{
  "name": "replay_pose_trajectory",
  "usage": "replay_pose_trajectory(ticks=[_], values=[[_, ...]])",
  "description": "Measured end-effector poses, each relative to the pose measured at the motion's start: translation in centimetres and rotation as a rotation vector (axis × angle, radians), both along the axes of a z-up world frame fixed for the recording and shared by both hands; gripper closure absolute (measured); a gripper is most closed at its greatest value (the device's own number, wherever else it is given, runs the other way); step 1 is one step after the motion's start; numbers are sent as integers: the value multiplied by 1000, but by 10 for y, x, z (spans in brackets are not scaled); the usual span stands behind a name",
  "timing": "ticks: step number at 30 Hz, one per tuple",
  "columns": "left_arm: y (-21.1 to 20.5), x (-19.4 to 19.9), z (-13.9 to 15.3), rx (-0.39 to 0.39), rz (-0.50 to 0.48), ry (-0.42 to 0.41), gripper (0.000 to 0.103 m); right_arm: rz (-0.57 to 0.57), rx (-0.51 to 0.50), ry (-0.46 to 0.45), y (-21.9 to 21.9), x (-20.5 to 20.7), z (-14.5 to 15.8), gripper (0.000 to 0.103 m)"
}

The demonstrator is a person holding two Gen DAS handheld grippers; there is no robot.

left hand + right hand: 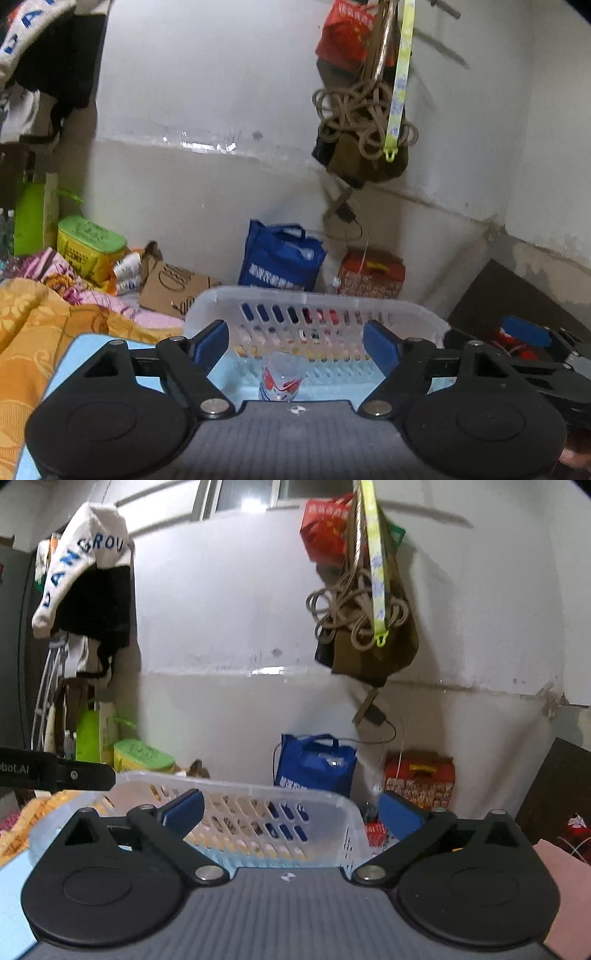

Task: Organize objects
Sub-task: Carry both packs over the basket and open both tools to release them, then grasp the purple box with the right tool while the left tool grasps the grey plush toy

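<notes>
Inside white basket [317,306]: clear plastic bottle [282,376]; left tool [295,347], right tool [291,812] both spread wide.

A light blue table [92,350] holds a clear plastic basket [317,306] with rows of small holes in its side. The basket sits flat on the blue top. A small see-through bottle [282,376] with a red and blue label shows just in front of the basket wall; whether it stands in or out of the basket is hard to tell. To the left of the table an orange blanket [33,332] lies bunched up, with a pink flowered cloth [62,273] behind it. In the right wrist view the basket [236,805] rests on the same blue top [11,893]. A pink surface [565,886] shows at the right.
</notes>
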State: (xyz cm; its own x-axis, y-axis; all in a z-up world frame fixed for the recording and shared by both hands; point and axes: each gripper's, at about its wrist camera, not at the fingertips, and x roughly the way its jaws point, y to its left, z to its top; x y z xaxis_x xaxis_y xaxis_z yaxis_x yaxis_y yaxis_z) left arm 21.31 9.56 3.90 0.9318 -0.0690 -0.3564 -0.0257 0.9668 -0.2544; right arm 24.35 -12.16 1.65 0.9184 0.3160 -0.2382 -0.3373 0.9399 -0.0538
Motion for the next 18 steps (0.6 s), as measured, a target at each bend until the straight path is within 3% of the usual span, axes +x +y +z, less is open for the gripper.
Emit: replay_pose_trajectory(ticks=[6, 10, 14, 16, 18], values=[[-5, -18, 16, 36, 27, -49, 18, -2, 27, -8, -13, -20, 11, 0], [-21, -42, 22, 97, -28, -58, 18, -3, 51, -39, -27, -52, 6, 0], [-37, -90, -6, 136, -71, -87, 16, -58, 153, 38, -45, -71, -25, 0], [-41, -97, -29, 107, -82, -32, 16, -69, 162, 127, -50, -66, -41, 0], [-45, -96, -56, 81, -118, 51, 16, -99, 157, 157, -54, -61, -56, 0]])
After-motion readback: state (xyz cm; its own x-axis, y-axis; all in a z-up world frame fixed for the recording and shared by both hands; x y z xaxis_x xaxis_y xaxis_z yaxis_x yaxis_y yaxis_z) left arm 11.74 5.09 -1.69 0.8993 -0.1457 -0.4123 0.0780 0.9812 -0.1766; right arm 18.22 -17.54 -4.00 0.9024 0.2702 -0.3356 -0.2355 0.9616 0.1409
